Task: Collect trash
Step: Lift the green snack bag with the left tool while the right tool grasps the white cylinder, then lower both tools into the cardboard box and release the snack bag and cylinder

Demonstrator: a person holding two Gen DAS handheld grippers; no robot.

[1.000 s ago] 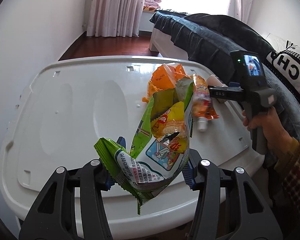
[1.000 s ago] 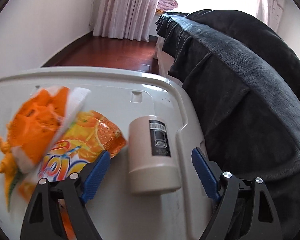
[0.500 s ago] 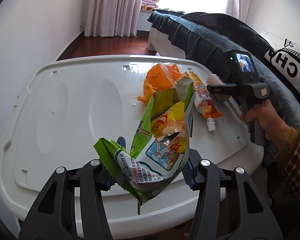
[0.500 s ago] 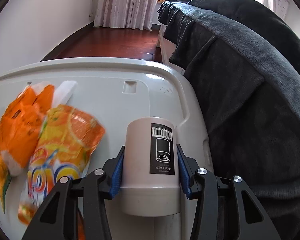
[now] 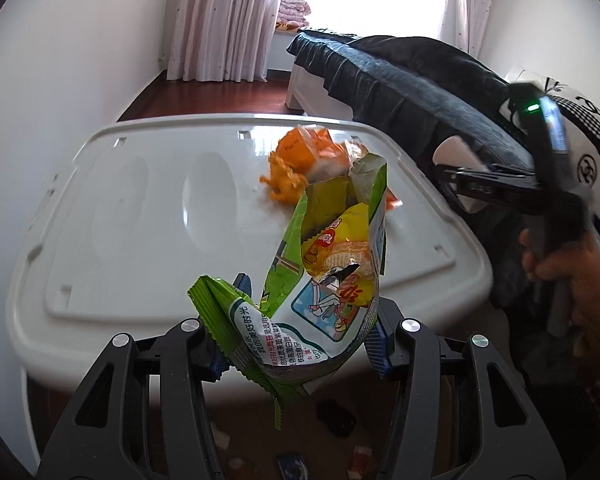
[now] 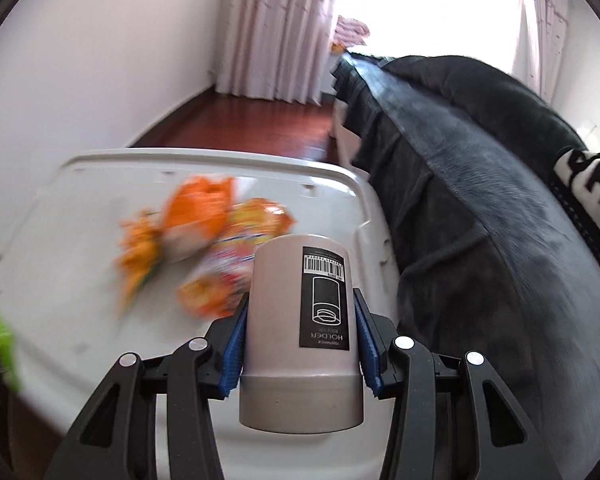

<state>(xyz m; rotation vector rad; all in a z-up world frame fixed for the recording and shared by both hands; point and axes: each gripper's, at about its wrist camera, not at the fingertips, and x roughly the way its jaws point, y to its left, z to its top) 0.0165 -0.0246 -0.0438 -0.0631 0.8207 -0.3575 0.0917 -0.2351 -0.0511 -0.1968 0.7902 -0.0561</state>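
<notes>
My left gripper [image 5: 300,344] is shut on a green snack bag [image 5: 320,300], held upright with its mouth open above the near edge of the white table [image 5: 140,220]; a yellow wrapper [image 5: 340,248] sits inside it. My right gripper [image 6: 300,344] is shut on a beige cylinder holder [image 6: 300,340] with a black label, lifted off the table. In the left wrist view the right gripper [image 5: 452,176] is at the right, holding the cylinder [image 5: 456,152]. Orange wrappers [image 5: 304,160] lie on the table, also in the right wrist view [image 6: 204,224].
A bed with a dark blanket [image 6: 480,200] runs along the table's right side. A black-and-white pillow [image 5: 596,152] lies on it. Scraps lie on the floor [image 5: 340,440] below the table's near edge. A white wall [image 5: 60,80] stands to the left.
My right gripper closed on the beige cylinder, lifted it off the table and drew back toward the right. My left gripper, still holding the green bag, pulled back toward the table's near edge.
</notes>
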